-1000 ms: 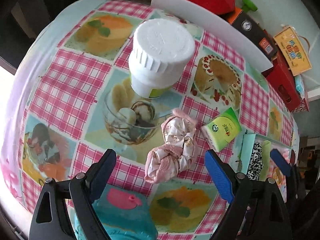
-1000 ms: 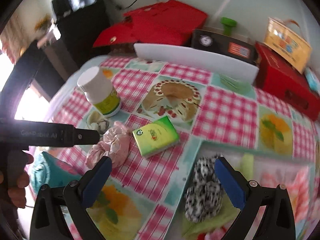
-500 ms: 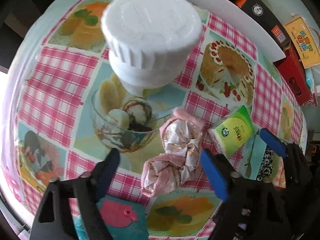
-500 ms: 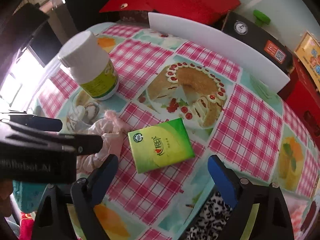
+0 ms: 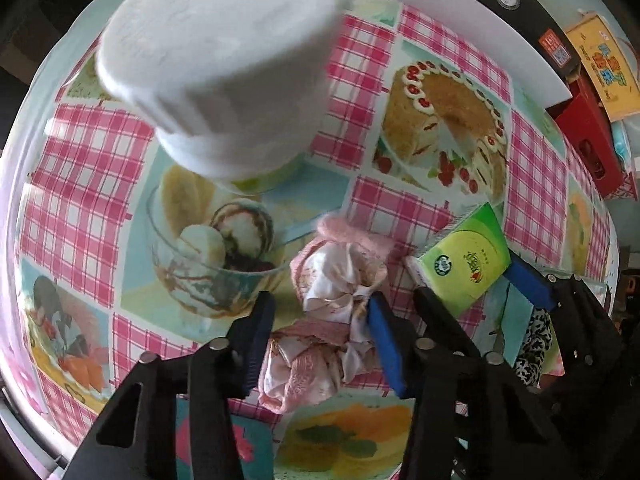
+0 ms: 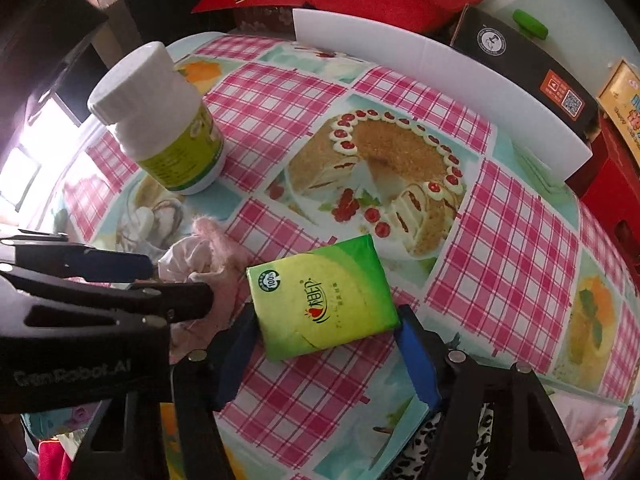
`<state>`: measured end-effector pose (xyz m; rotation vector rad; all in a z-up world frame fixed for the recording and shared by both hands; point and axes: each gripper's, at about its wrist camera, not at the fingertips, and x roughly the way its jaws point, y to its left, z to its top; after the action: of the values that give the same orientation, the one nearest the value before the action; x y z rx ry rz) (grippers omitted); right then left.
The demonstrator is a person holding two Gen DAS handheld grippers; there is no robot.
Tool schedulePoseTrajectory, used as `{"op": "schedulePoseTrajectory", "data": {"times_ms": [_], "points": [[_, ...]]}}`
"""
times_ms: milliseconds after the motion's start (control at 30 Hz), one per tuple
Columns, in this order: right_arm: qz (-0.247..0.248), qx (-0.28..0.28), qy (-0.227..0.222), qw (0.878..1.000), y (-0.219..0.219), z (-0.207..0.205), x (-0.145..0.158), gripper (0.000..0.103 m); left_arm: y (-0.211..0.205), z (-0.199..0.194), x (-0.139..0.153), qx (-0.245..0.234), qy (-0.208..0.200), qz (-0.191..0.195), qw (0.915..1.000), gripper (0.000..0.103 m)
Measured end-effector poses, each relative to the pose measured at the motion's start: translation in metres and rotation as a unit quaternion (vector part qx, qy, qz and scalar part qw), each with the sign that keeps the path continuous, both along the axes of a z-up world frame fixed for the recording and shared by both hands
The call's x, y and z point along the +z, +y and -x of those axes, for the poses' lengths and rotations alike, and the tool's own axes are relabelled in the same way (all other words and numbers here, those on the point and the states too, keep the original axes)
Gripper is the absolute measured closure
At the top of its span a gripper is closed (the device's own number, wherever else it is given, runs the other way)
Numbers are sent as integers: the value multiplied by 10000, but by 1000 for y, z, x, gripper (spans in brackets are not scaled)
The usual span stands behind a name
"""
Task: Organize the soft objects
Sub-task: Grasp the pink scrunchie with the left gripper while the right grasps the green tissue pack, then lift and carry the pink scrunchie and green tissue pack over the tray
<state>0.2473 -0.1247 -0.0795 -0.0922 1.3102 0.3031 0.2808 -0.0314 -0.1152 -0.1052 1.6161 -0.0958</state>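
Left tongs: your left tongs (image 5: 320,332) are spread apart around the pink scrunchie (image 5: 332,320), one blue pad on each side of the cloth. The right pad touches the fabric; whether the left pad (image 5: 256,336) does, you cannot tell. They have not clamped it.

Right tongs: your right tongs (image 6: 324,360) are also spread, straddling the near end of the green tissue pack (image 6: 320,292). The pads sit just beside its edges; whether they touch, you cannot tell.

Pink scrunchie: it lies bunched on the desk (image 5: 532,184), at 6 o'clock from the white bottle (image 5: 224,60) in the left view and at 9 o'clock from the tissue pack, just beside it.

Tissue pack: it lies flat on a pink checked square, at 6 o'clock from the printed cake in the right view.

White bottle: it stands upright on the desk, well apart from the tissue pack, at 10 o'clock from it in the right view (image 6: 160,120). It has a white cap and a yellow-green label.

Spotted cloth: a black-and-white spotted cloth (image 5: 532,344) lies at 3 o'clock from your right tongs in the left view, partly hidden behind them.

Desk edge: a white board (image 6: 440,72) stands along the far side at 12 o'clock, with red and black boxes behind it.
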Motion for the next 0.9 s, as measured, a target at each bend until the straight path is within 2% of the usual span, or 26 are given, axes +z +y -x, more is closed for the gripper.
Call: {"op": "schedulePoseTrajectory", "data": {"times_ms": [67, 133, 333, 500, 667, 900], "points": [[-26, -38, 7, 10000, -2, 2, 1, 32, -7, 2, 2, -90, -23, 65, 9999, 62], [-20, -42, 3, 10000, -2, 4, 2, 33, -13, 4, 1, -154, -46, 96, 9998, 72], [-131, -162, -5, 9998, -8, 13, 4, 33, -17, 8, 2, -127, -140, 224, 9996, 87], [-173, -235, -72, 9995, -10, 19, 11, 33, -14, 24, 16, -49, -342, 315, 9989, 89], [-287, -391, -168, 9987, -19, 31, 25, 33, -11, 36, 41, 36, -763, 437, 9961, 89], [-453, -683, -548, 9951, -29, 60, 63, 33, 4, 62, 97, 132, -1460, 686, 9868, 89]]}}
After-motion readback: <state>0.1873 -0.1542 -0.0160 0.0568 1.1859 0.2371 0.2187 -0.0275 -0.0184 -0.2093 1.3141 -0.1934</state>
